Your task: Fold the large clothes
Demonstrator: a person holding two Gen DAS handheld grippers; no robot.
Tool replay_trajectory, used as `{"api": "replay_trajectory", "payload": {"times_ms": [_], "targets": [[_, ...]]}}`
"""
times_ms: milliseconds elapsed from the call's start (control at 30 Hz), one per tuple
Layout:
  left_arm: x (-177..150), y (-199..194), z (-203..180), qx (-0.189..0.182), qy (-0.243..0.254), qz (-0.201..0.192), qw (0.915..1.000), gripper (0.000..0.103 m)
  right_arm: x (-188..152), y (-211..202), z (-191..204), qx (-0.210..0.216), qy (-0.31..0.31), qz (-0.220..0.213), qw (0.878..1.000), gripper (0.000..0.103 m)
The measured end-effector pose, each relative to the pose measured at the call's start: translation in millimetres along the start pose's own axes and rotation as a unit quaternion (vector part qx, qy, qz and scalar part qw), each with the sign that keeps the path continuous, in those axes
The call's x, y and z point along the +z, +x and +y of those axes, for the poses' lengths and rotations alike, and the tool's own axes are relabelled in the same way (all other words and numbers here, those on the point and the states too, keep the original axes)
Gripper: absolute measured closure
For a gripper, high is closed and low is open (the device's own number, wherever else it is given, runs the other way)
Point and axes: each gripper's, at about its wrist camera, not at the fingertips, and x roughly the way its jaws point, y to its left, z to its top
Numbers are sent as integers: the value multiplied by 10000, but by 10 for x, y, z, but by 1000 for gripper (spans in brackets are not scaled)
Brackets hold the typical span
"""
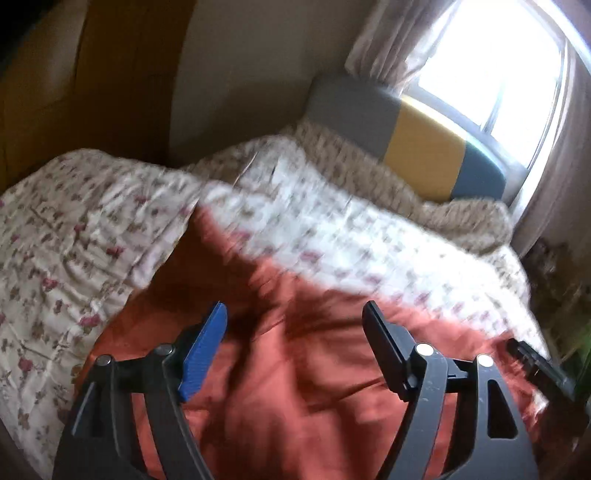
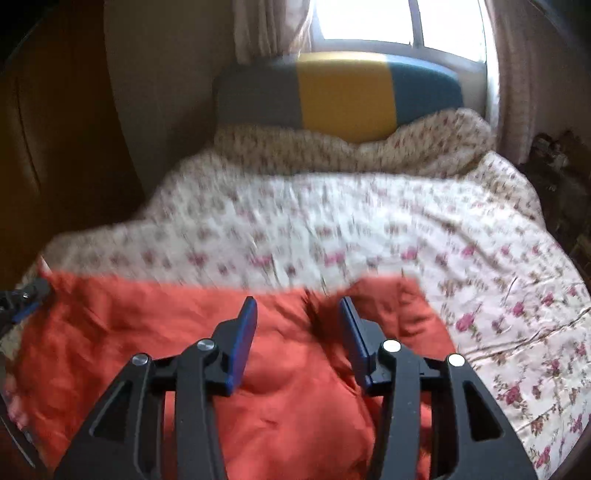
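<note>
An orange-red garment (image 1: 280, 354) lies spread on the flowered bedspread (image 1: 74, 229), blurred by motion. My left gripper (image 1: 295, 314) hovers over it with its jaws wide apart and nothing between the pads. In the right wrist view the same garment (image 2: 184, 332) fills the lower half, its far edge straight across the bedspread (image 2: 332, 229). My right gripper (image 2: 298, 306) stands open above the cloth, the blue pads (image 2: 245, 332) apart with only the fabric lying below them. The other gripper shows at each view's edge: the right one (image 1: 539, 363) and the left one (image 2: 22, 299).
A headboard (image 2: 343, 88) in grey, yellow and teal stands at the far end under a bright window (image 2: 369, 22) with curtains. A rumpled blanket (image 2: 332, 147) is bunched against it. A brown wall or cupboard (image 1: 92, 74) runs along the left; dark clutter (image 2: 554, 177) sits right of the bed.
</note>
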Motion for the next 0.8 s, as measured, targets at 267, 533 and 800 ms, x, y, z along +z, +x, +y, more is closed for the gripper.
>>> {"api": "replay_trajectory", "payload": {"times_ms": [267,533,800], "targets": [[-171,552,-904,571,1251,422,9896,28,-163,562,423,85,-55,694,9975,62],[-514,830,-884,835,1495,147,9851,26,-375,760,458,-49,-155,497,9986,62],[-579,960,-879,889,1502,137,9845,25,-427,888,422,-55,-102,472,9988,62]]}}
